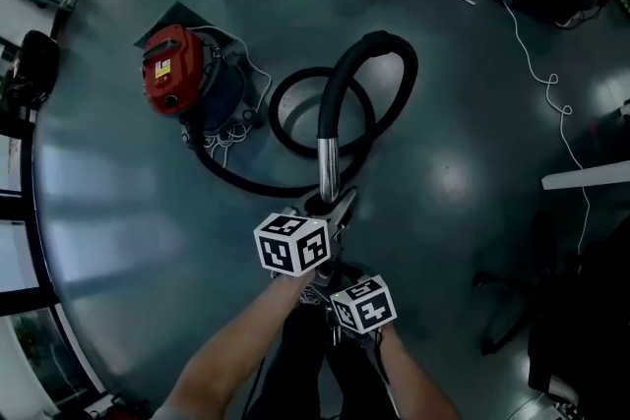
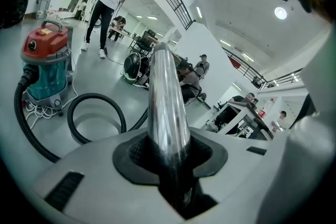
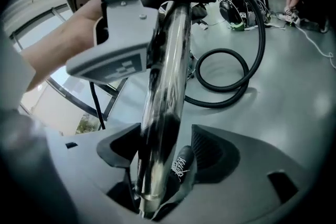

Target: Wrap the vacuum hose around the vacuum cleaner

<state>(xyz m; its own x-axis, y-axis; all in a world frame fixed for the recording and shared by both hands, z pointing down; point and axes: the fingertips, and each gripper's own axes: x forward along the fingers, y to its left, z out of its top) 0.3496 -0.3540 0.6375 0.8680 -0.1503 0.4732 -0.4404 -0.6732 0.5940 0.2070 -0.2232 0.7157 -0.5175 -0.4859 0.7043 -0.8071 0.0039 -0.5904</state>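
Nearest the head camera: two bare forearms (image 1: 236, 349), reaching down to a chrome wand tube (image 1: 328, 162) held well apart from the vacuum cleaner (image 1: 175, 69). Clenched on that tube, the jaws of the left gripper (image 2: 168, 162), dark pads pressed against both its sides. Released and spread wide, the jaws of the right gripper (image 3: 165, 157), set nearer the body, with the tube's open end standing between them, close to one pad and clear of the other. Through the gap, a laced shoe (image 3: 181, 162).

From the tube's far end, the black vacuum hose (image 1: 379, 42): up in a tall arch, down to the grey floor (image 1: 443, 182), once round in a flat loop just beside the vacuum cleaner, then along the floor to the cleaner's lower front. Lying beside the vacuum cleaner, not around it.

Upright on the floor, the vacuum cleaner itself: red lid with a handle, blue-green drum. At its foot, a bunched white power cord (image 1: 231, 133).

Beyond the vacuum cleaner in the left gripper view, a standing person (image 2: 107, 2) in a white top. Far from the vacuum cleaner, past the hose loop, a thin white cable (image 1: 551, 84) snaking over the floor.
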